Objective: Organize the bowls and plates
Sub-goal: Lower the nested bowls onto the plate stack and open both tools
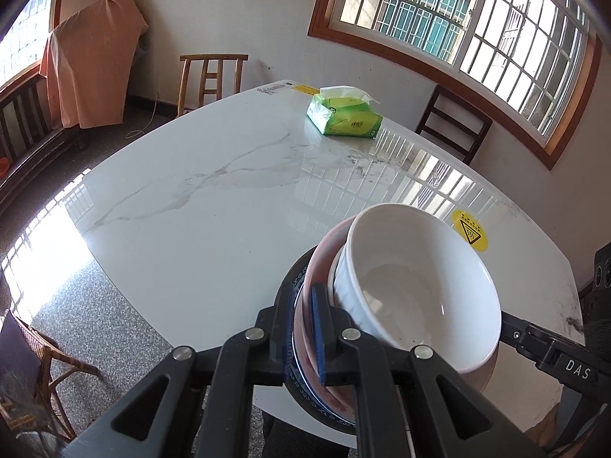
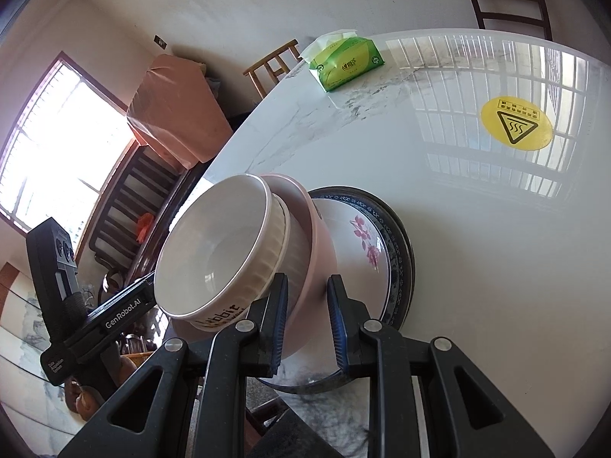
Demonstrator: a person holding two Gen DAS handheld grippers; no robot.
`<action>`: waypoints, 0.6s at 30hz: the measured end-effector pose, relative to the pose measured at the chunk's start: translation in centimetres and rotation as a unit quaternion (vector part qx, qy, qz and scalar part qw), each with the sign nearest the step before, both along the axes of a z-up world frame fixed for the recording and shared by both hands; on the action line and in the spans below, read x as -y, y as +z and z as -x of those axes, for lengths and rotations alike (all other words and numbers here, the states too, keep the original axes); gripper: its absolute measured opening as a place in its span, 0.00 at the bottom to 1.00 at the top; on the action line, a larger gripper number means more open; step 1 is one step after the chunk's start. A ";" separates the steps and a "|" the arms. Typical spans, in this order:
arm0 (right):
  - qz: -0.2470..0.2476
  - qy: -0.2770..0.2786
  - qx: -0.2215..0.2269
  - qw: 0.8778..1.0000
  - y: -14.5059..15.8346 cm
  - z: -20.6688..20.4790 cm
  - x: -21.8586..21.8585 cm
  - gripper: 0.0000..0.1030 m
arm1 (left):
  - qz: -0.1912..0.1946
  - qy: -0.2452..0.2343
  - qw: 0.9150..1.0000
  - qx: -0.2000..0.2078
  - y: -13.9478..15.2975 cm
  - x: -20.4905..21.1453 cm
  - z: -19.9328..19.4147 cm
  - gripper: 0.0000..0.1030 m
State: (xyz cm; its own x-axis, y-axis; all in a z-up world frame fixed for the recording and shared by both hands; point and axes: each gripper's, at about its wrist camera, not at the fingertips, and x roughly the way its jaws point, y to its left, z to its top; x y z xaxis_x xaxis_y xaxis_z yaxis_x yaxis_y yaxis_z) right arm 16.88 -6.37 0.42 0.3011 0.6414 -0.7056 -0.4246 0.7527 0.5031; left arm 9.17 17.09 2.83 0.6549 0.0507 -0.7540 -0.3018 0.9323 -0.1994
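Bowls are nested and tilted at the near table (image 1: 214,198) edge: a white bowl (image 1: 420,286) inside a pink bowl (image 1: 324,263), both leaning on a flowered plate (image 2: 359,236) over a dark plate (image 2: 404,236). The left gripper (image 1: 305,328) is clamped on the stacked rims at the stack's left side. The right gripper (image 2: 307,316) is closed on the pink bowl's rim from the opposite side. The stack lies directly between both grippers, equally near each.
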 end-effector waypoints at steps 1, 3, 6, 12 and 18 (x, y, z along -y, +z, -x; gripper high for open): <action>0.005 0.000 0.007 1.000 0.1 0.1 -0.1 0.21 | -0.007 0.001 1.000 0.003 0.0 0.1 0.1 0.10; 0.012 -0.004 0.021 1.000 0.3 0.3 -0.3 0.22 | -0.019 0.006 1.000 0.014 0.1 0.3 0.5 0.12; 0.028 -0.013 0.049 0.998 0.7 0.8 -0.3 0.26 | -0.041 0.022 0.998 0.033 0.3 0.4 1.2 0.21; 0.032 -0.033 0.095 0.994 1.4 1.7 -0.1 0.38 | -0.070 0.054 0.992 0.089 0.7 0.0 2.5 0.23; 0.007 -0.058 0.164 0.985 2.8 4.9 0.7 0.61 | -0.117 0.080 0.981 0.136 0.9 -0.2 4.7 0.23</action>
